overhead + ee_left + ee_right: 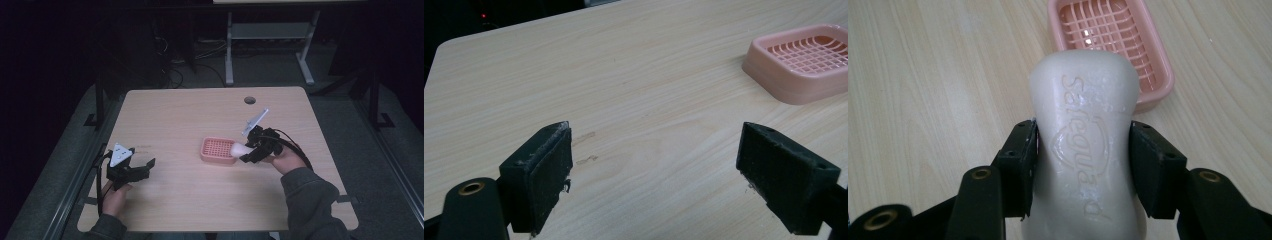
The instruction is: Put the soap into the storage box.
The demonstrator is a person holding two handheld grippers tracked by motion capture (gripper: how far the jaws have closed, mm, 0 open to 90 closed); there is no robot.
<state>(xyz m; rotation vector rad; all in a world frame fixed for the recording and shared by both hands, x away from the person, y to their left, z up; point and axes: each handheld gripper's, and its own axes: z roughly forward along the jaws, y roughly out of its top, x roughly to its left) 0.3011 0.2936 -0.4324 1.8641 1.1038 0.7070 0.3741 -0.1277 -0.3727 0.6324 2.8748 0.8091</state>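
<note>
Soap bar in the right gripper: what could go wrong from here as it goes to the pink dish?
1. The soap bar looks wet and glossy, and the right gripper pinches it only by its sides, so it may slip out.
2. The pink soap dish sits loose on the table; a low approach could nudge it.
3. The left gripper is open and away from the dish, so nothing steadies it.

Light wood-grain table (190,115), rounded corners, dark round cable hole (250,100) near far edge. Pink plastic soap dish (218,150) with grid bottom lies directly on top, right of centre, flat, empty inside grid. Small scuff marks (585,148) on surface near left front.
</note>
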